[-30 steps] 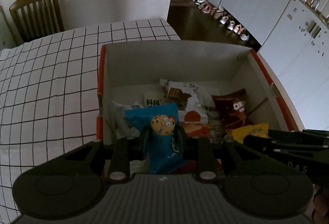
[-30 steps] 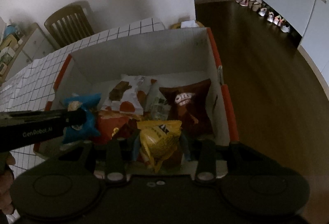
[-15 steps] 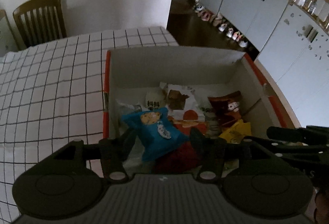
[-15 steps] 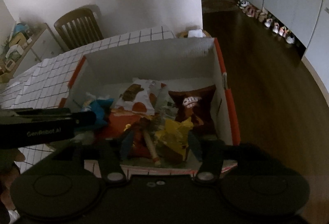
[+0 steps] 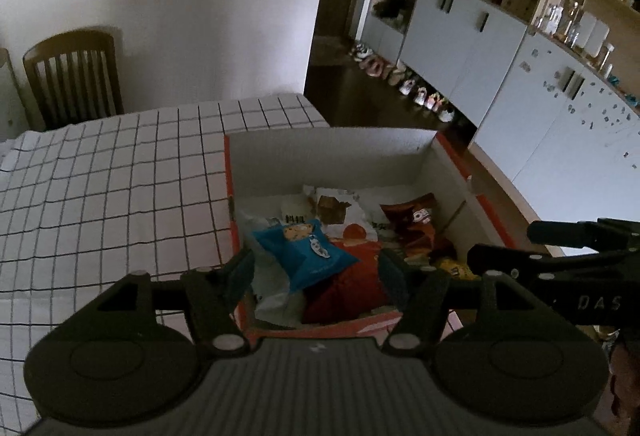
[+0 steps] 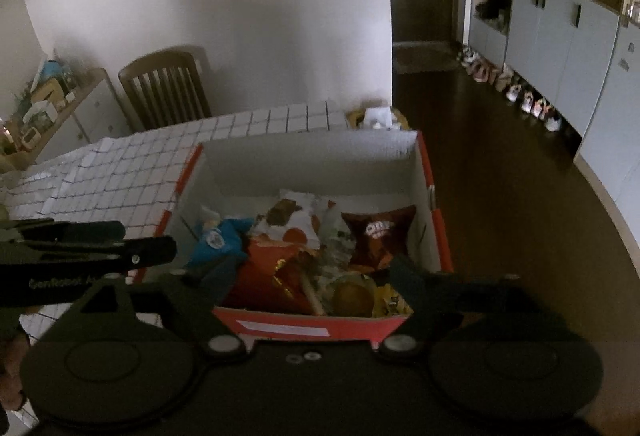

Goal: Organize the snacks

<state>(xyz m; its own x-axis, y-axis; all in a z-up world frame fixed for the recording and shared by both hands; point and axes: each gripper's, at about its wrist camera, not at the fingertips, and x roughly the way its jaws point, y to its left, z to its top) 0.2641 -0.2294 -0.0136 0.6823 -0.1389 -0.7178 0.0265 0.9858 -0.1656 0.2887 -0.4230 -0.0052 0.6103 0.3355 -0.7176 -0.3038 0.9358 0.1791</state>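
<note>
Both tongs, left gripper [image 5: 316,268] and right gripper [image 6: 310,278], have just been opening and hold nothing. The blue bag [image 5: 306,252] and yellow bag [image 6: 386,300] lie in the box [image 6: 320,147] with the other snacks. The checked table [image 5: 112,171] beside it shows no snacks, so the packing looks nearly finished.

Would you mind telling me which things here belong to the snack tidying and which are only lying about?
Part of the job:
- orange box
- blue cookie packet
- brown chip bag
- yellow packet
- red packet

Just lying about:
- wooden chair
- checked tablecloth
- shoes
</note>
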